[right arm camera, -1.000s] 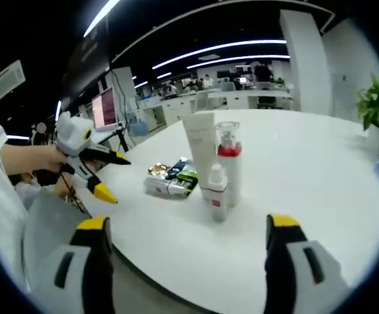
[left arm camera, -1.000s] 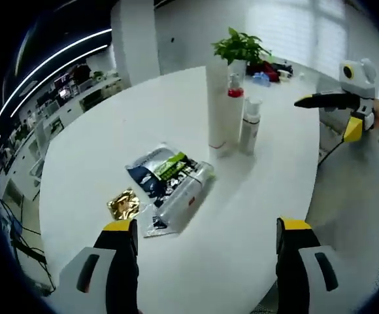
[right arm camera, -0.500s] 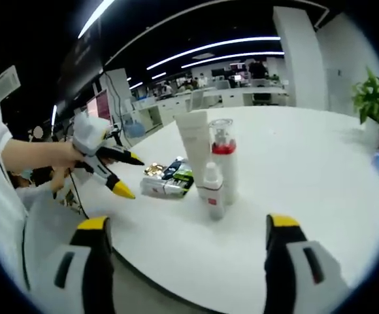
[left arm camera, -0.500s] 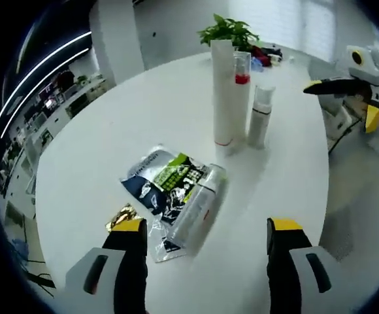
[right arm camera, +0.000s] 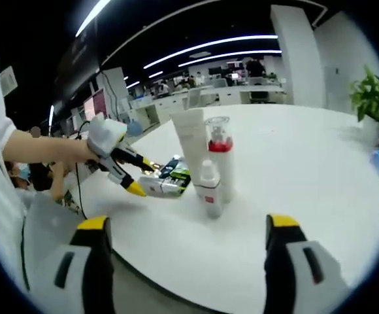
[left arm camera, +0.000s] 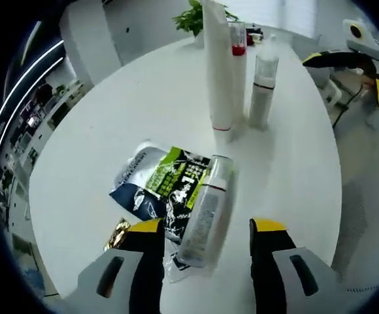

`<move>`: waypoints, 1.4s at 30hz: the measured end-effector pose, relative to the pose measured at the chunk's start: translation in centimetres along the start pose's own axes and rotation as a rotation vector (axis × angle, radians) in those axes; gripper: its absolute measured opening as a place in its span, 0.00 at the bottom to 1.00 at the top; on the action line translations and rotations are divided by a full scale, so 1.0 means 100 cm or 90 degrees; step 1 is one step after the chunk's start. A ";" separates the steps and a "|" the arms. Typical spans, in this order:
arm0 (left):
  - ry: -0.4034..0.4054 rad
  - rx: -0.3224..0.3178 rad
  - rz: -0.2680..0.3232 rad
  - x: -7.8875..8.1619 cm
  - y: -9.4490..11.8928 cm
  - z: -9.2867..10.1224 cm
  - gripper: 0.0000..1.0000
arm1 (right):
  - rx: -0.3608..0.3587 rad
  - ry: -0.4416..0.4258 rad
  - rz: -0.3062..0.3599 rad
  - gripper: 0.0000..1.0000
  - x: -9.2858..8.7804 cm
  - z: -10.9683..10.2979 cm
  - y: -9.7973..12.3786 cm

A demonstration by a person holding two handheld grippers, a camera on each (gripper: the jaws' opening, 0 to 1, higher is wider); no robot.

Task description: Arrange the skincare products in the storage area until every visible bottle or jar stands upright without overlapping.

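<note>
Yellow-tipped jaws of the left gripper (left arm camera: pixel 206 230) stand apart, straddling the near end of a clear plastic bottle with a silver cap (left arm camera: pixel 204 209) that lies on its side near the edge of the round white table (left arm camera: pixel 104 124). That bottle rests partly on a dark blue and green foil sachet (left arm camera: pixel 157 183); a crumpled gold wrapper (left arm camera: pixel 116 234) lies just beside the left jaw. Toward the table's far side stand a tall white tube (left arm camera: pixel 218 65), a clear pump bottle with a red band (left arm camera: pixel 238 55) and a short white bottle (left arm camera: pixel 263 88), upright and close together. The right gripper (right arm camera: pixel 183 226) hangs off the table edge, jaws apart, holding nothing. A potted green plant (right arm camera: pixel 371 104) sits at the far edge.
</note>
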State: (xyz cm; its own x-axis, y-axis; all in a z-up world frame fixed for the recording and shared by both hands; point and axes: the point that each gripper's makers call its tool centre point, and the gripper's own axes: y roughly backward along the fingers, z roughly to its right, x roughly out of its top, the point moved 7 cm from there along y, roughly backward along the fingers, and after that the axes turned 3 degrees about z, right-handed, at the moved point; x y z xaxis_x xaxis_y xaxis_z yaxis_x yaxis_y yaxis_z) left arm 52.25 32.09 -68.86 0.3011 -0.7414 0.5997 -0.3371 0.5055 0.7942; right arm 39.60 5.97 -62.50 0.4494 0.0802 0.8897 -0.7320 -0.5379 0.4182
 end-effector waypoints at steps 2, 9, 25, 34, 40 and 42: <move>-0.013 -0.004 -0.009 0.000 -0.004 -0.001 0.44 | -0.001 0.000 -0.001 0.98 0.000 0.000 0.000; -0.037 -0.029 -0.019 0.003 -0.015 -0.002 0.28 | -0.004 -0.002 -0.004 0.98 0.000 -0.001 0.000; -0.026 -0.052 -0.024 0.003 -0.022 -0.001 0.18 | -0.004 0.002 -0.011 0.97 0.000 -0.004 -0.001; 0.072 -0.039 0.009 0.002 -0.019 -0.003 0.17 | 0.001 0.004 -0.013 0.97 0.001 -0.006 -0.001; 0.127 -0.031 0.031 -0.006 -0.010 0.001 0.17 | 0.008 -0.002 -0.008 0.96 0.003 -0.007 -0.001; 0.141 -0.030 0.039 -0.009 -0.006 0.005 0.17 | 0.010 -0.007 -0.003 0.96 0.004 -0.007 -0.001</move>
State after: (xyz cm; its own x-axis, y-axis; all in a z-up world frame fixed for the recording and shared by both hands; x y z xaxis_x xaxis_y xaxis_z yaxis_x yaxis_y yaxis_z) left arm 51.69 32.24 -69.91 0.4713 -0.5970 0.6493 -0.3205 0.5699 0.7566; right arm 39.46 6.64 -62.05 0.4583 0.0737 0.8857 -0.7215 -0.5511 0.4192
